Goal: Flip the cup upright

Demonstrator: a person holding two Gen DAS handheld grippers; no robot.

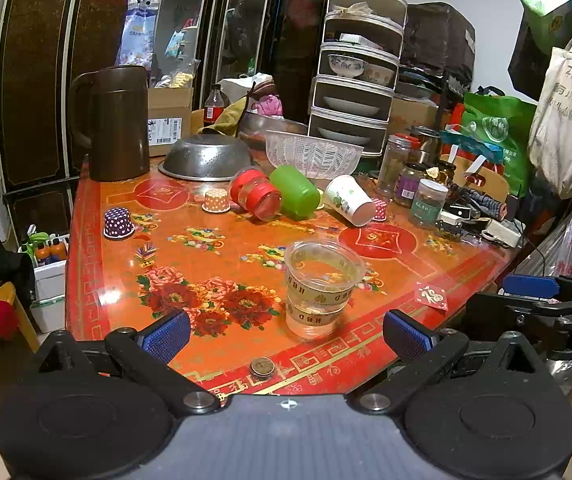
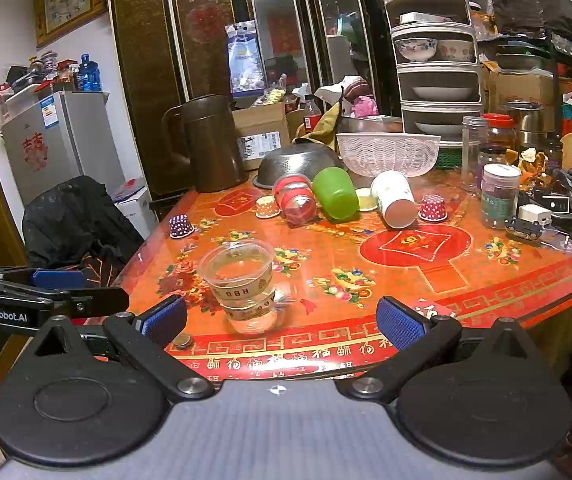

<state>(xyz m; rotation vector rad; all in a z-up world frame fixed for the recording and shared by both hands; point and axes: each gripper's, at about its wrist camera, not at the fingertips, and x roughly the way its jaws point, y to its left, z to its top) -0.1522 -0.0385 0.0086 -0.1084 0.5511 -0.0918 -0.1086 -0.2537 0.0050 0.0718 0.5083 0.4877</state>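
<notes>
- Two grippers hover at the near edge of the orange surface (image 1: 214,248), holding nothing.
- Left gripper (image 1: 286,334): fingers spread wide.
- Right gripper (image 2: 282,322): fingers spread wide.
- Clear cup (image 1: 320,288) stands upright near the front edge, mouth up, just beyond both grippers.
- Farther back lie a red cup (image 1: 256,194), a green cup (image 1: 296,192) and a white cup (image 1: 348,199), all on their sides.
- Coin (image 1: 262,367) lies near the edge.

Both wrist fisheyes look forward from just off the near edge of the table (image 1: 86,240), low and close, left view set left of right, each catching the other gripper at its frame edge, sharing the clear cup (image 1: 320,288) (image 2: 242,284) and far clutter.
</notes>
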